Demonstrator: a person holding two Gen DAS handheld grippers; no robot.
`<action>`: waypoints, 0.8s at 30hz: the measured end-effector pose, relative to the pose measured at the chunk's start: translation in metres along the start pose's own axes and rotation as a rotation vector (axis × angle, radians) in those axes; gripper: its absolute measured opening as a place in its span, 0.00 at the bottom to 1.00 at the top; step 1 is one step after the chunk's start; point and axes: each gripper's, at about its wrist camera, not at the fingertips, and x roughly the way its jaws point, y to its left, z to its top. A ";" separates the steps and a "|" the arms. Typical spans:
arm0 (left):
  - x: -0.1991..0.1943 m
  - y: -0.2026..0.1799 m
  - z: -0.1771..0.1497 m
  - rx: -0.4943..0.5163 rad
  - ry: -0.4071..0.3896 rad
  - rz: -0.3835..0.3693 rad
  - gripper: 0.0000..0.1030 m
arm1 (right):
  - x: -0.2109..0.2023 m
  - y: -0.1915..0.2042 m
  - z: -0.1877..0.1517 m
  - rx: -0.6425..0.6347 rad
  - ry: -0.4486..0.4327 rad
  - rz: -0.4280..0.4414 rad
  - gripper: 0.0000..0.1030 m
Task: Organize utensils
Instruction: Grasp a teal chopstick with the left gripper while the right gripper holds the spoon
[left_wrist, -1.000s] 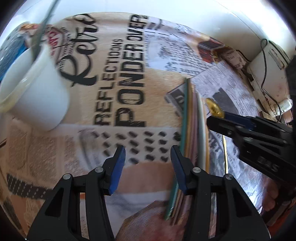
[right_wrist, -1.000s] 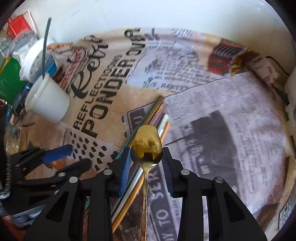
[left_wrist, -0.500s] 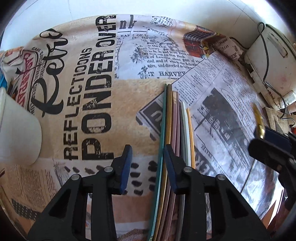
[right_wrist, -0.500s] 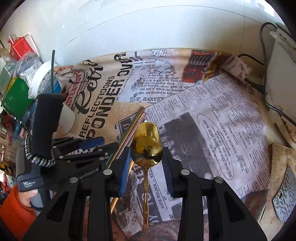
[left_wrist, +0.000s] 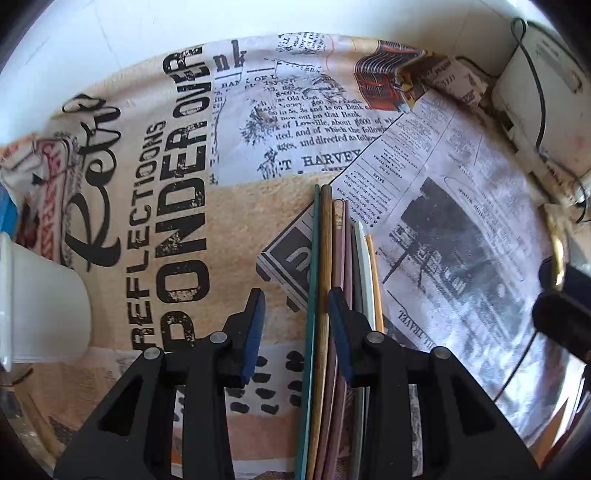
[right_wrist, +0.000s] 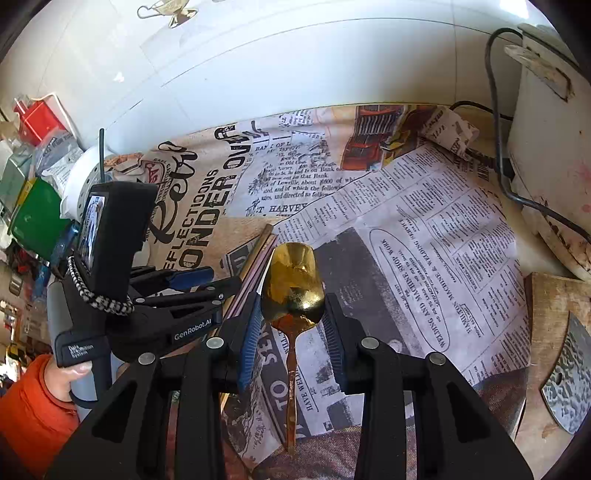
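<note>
Chopsticks (left_wrist: 325, 295) run beneath left tongs (left_wrist: 297, 321), ends hidden.

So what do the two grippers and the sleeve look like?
Both the left gripper and right gripper are black plastic with blue ribbed pads and silver rivets. The left one's body reads "GenRobot.AI" and carries a braided black-and-white cord and a small screen. The sleeve is orange.

Left gripper (left_wrist: 295, 325) pointing down over the newspaper-print cloth (left_wrist: 147, 221), jaws closing. Green stick (left_wrist: 313, 295) and brown stick (left_wrist: 325, 280) of the chopstick bundle (left_wrist: 343, 266) between the pads, not pinched yet. White cup (left_wrist: 40, 302) far left.
</note>
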 end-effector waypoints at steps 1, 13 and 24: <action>0.002 0.000 -0.001 0.003 0.016 0.011 0.26 | -0.001 -0.001 0.000 0.003 -0.002 0.003 0.30; -0.010 0.014 -0.024 -0.051 0.008 -0.001 0.16 | -0.011 -0.010 -0.002 0.028 -0.020 0.002 0.30; 0.003 0.003 -0.013 0.011 0.030 0.025 0.15 | -0.016 -0.012 -0.002 0.039 -0.027 0.004 0.30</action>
